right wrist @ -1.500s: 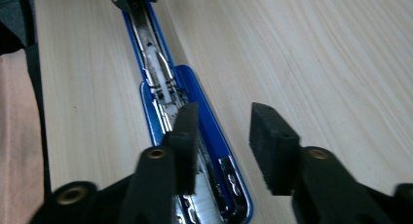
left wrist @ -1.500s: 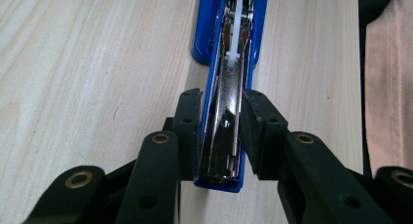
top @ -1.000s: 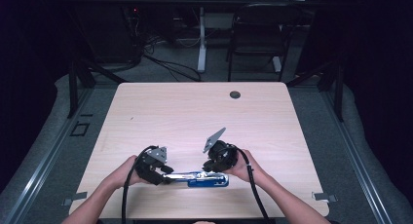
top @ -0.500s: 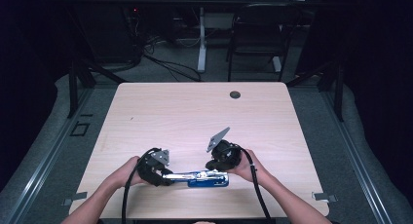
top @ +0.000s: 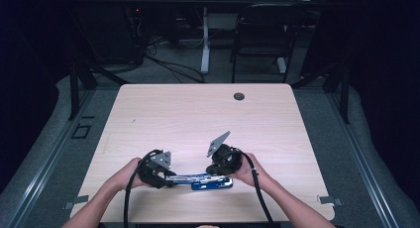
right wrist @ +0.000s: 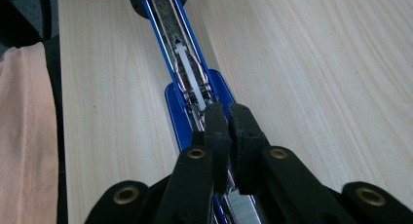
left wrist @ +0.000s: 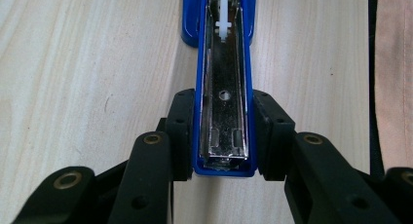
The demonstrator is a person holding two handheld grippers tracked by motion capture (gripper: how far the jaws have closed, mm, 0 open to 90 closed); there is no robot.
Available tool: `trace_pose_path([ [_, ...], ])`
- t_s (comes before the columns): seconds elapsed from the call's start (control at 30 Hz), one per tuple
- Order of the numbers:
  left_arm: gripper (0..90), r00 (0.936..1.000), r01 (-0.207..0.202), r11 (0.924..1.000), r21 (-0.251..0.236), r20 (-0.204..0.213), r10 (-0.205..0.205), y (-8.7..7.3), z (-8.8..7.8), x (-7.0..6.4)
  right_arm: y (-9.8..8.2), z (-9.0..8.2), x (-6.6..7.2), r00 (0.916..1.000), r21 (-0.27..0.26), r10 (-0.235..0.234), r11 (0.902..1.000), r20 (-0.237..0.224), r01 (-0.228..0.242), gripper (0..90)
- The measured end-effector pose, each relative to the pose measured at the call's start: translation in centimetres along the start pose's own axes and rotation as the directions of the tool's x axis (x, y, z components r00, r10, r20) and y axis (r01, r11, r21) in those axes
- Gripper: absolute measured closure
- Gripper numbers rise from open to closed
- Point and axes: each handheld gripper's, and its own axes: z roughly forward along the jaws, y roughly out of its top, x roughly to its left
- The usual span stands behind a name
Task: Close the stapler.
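Bright table, dark surroundings, soft focus

A dim lab or office workroom is showing here: a pale wood table (top: 198, 119) is sitting on grey carpet, cables (top: 168, 64) are trailing across the floor at eleven o'clock, a black chair (top: 260, 34) is standing at one o'clock.

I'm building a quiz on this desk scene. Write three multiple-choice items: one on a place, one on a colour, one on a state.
1. Where does the stapler lie?
A. near edge of the table
B. far edge
C. on the floor

2. What colour is the stapler's body?
A. red
B. blue
C. green

3. How does the left claw stand?
A. wide open, off the stapler
B. closed on nothing
C. pads pressed on the stapler's sides

Key:
1 A, the high view shows it between the hands, by the person.
2 B, blue casing around a metal channel.
3 C, the left gripper view shows both pads against it.
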Motion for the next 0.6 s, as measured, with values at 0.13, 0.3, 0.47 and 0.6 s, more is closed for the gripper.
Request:
trace_pose_path([
  [0.13,65.3,0.9999,-0.012,0.9999,0.001,-0.002,0.012,0.1,-0.1,0.0,0.3,0.2,0.2,1.0,-0.006,-0.008,1.0,-0.003,0.008,87.7],
  [0.3,65.4,0.9997,-0.023,0.9997,0.007,0.011,0.023,0.3,-0.4,-0.1,1.3,1.0,0.7,0.9994,-0.003,-0.03,0.9995,-0.018,0.03,88.6],
  [0.47,65.5,0.9994,-0.031,0.9995,0.007,-0.012,0.031,0.4,-0.4,-0.2,1.5,1.7,0.7,0.9992,0.005,-0.034,0.9994,-0.023,0.034,89.1],
  [0.6,65.5,0.9993,-0.036,0.9994,0.003,-0.013,0.036,0.5,-0.4,-0.2,1.4,2.4,0.8,0.9986,0.024,-0.042,0.9988,-0.031,0.042,89.0],
])
